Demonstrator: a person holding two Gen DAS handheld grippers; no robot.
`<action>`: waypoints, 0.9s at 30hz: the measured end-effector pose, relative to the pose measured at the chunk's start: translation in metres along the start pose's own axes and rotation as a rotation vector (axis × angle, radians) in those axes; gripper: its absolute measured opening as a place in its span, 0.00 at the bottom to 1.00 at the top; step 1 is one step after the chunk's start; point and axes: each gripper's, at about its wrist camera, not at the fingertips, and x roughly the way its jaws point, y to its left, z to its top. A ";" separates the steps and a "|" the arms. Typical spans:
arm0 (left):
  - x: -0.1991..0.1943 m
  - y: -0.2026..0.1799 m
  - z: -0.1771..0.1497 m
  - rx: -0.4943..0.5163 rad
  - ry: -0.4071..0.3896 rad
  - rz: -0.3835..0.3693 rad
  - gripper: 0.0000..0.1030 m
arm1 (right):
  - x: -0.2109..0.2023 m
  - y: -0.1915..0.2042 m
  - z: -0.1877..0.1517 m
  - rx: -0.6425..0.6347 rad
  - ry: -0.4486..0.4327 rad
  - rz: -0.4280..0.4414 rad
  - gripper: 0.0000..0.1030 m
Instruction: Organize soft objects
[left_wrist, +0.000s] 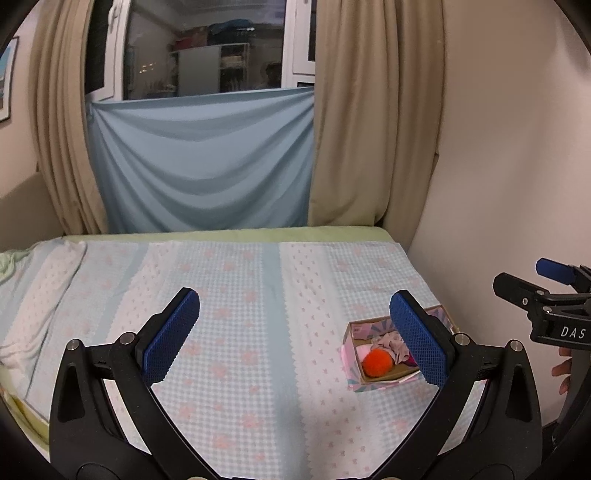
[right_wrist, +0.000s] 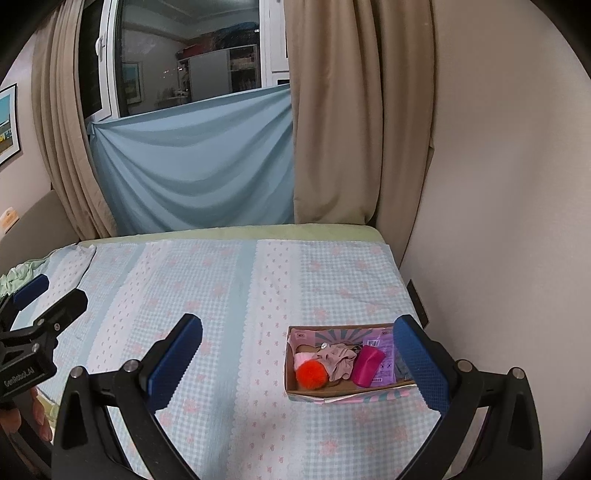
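A small cardboard box (right_wrist: 291, 373) sits on the bed near the right wall; it also shows in the left wrist view (left_wrist: 352, 369). Inside lie an orange pom-pom (right_wrist: 312, 373), a beige crumpled cloth (right_wrist: 340, 360), a magenta soft piece (right_wrist: 367, 367) and a purple packet (right_wrist: 384, 360). The pom-pom (left_wrist: 376, 362) and cloth (left_wrist: 391, 341) also show in the left wrist view. My left gripper (left_wrist: 295, 332) is open and empty above the bedspread, left of the box. My right gripper (right_wrist: 299, 358) is open and empty, held above the bed with the box between its fingers in view.
A blue checked bedspread (right_wrist: 207, 295) with pink flowers covers the bed. Beige curtains (right_wrist: 332, 129) and a hanging blue sheet (right_wrist: 195, 162) stand behind it. A plain wall (right_wrist: 498, 221) borders the bed on the right. A crumpled green cloth (right_wrist: 14, 277) lies at the far left.
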 end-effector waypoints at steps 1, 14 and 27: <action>-0.001 0.000 0.000 0.003 -0.003 0.000 1.00 | -0.001 0.000 0.000 0.001 -0.002 -0.002 1.00; -0.008 -0.004 0.000 0.014 -0.016 0.003 1.00 | -0.009 -0.001 -0.001 0.002 -0.021 -0.002 1.00; -0.010 -0.004 0.000 0.019 -0.018 0.003 1.00 | -0.010 -0.002 0.001 0.005 -0.025 0.006 1.00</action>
